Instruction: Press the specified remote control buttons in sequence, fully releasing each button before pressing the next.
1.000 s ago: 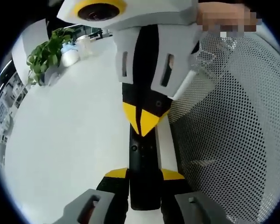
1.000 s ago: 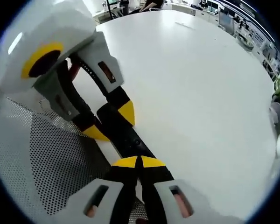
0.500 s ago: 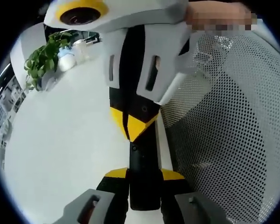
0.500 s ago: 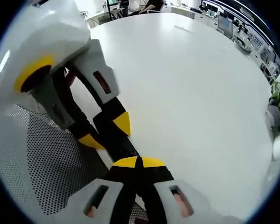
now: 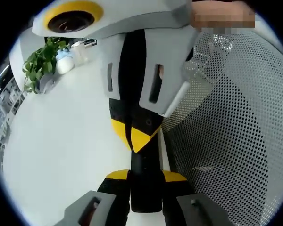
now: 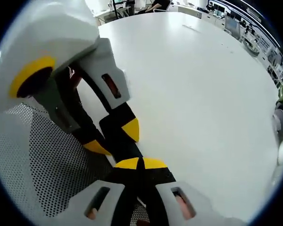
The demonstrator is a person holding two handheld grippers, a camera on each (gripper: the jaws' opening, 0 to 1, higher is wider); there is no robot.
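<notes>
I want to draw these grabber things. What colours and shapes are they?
Each gripper has a chunky light-grey body with slotted grey shoulders, and black jaws ending in bright yellow pointed tips. The right gripper shows this in the left gripper view, the left gripper in the right gripper view. A yellow ring circles the round lens.

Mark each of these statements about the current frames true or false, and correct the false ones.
1. The left gripper is shut on the black remote control. True.
2. The right gripper has its jaws wide open. False: its yellow tips are closed together, over the remote.
3. A leafy potted plant stands at the far edge of the white table. True.
4. The perforated white surface is solid black plastic. False: it is white mesh with small holes.
5. The remote lies alone in the middle of the table. False: it is held between the left gripper's jaws.
</notes>
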